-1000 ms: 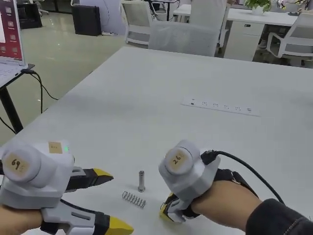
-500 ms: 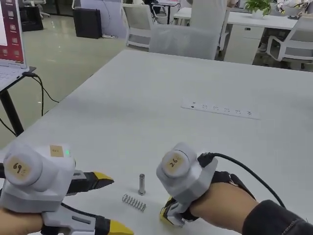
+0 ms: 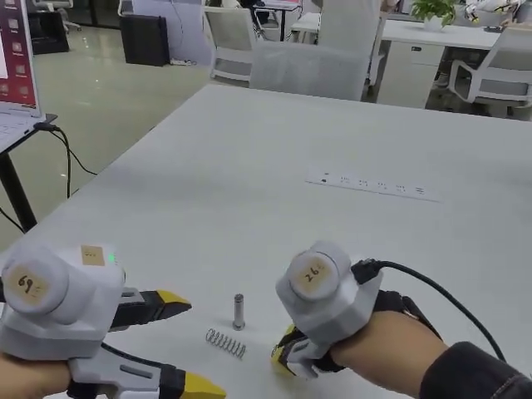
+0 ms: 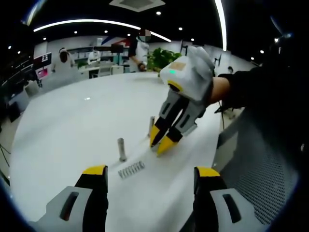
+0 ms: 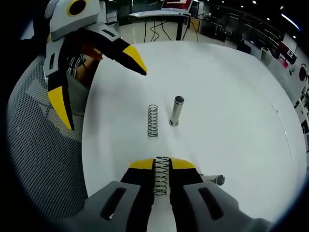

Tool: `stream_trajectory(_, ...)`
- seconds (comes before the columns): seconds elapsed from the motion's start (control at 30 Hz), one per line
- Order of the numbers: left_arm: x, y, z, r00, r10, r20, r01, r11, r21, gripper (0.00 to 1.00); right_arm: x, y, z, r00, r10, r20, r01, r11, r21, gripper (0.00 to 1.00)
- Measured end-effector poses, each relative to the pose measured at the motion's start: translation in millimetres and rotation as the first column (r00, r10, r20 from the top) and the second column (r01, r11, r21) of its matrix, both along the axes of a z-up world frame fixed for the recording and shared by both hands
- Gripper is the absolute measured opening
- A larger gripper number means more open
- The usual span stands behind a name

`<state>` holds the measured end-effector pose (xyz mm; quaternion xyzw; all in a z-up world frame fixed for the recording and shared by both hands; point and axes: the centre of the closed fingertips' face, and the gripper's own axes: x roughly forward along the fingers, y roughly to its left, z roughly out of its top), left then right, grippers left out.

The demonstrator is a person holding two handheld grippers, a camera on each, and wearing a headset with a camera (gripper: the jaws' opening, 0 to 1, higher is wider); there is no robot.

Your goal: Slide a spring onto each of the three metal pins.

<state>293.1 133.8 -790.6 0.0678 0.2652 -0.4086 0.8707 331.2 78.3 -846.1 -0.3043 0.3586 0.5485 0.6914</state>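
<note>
Holding spring in right gripper, jaws clamped on it; left gripper jaws apart.
Misaligned approach is risking tipping the upright pin.

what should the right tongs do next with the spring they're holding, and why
Probably carry the right tongs forward over the upright pin and line up the held spring with its top: the tongs are shut on that spring, and the pin stands bare just ahead, beside a loose spring.
</note>
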Motion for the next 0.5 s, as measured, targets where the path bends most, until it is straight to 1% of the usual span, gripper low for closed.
stream_trajectory(0.23, -0.4, -0.4, 0.0, 1.000, -0.004, 0.001, 0.004, 1.000, 0.002, 0.68, 0.2, 0.2, 14.9, 1.000, -0.021, 0.007, 0.020, 0.998, 0.056, 0.08)
stream_trajectory(0.33, 0.0, -0.3, 1.1, 1.000, -0.004, 0.005, 0.004, 1.000, -0.002, 0.68, -1.0, 6.0, 29.4, 0.999, -0.031, 0.010, 0.030, 0.993, 0.117, 0.08)
stream_trajectory(0.43, 0.3, -0.2, 2.8, 1.000, -0.003, 0.009, 0.003, 1.000, -0.009, 0.67, -0.2, 9.6, 43.0, 0.999, -0.037, 0.023, 0.033, 0.987, 0.156, 0.08)
stream_trajectory(0.5, 0.9, -0.6, 6.4, 1.000, 0.001, 0.014, -0.001, 1.000, -0.026, 0.67, 1.1, 11.7, 52.7, 0.998, -0.044, 0.040, 0.036, 0.983, 0.181, 0.08)
